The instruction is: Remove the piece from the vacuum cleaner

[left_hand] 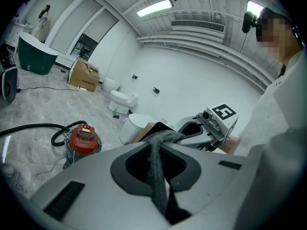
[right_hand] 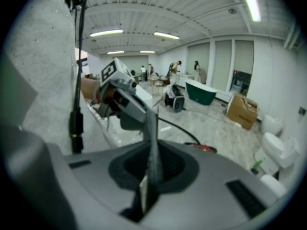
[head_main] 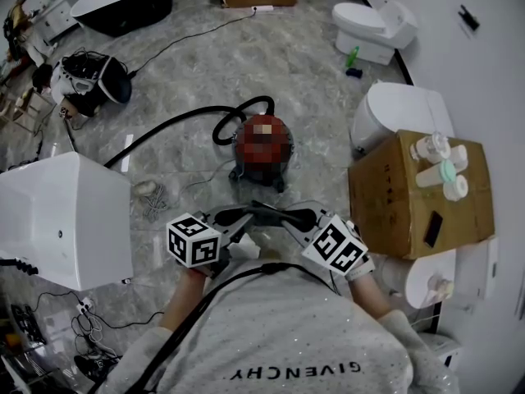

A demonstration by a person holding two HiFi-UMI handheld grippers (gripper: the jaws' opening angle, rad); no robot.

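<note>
Holding left gripper (left_hand: 162, 138) and right gripper (right_hand: 151, 116) near the chest, both jaws pressing shut on nothing.
Judging any reach as needing jaws opening early, bracing the body with one gripper and pulling the piece straight with the other, not dragging the machine; not telling which piece, nor whether off already. Standing farther out on the grey floor (head_main: 328, 97), well apart from both tips: red vacuum cleaner (head_main: 262, 153), upright, black hose (head_main: 164, 130) looping from its top and trailing left.
</note>
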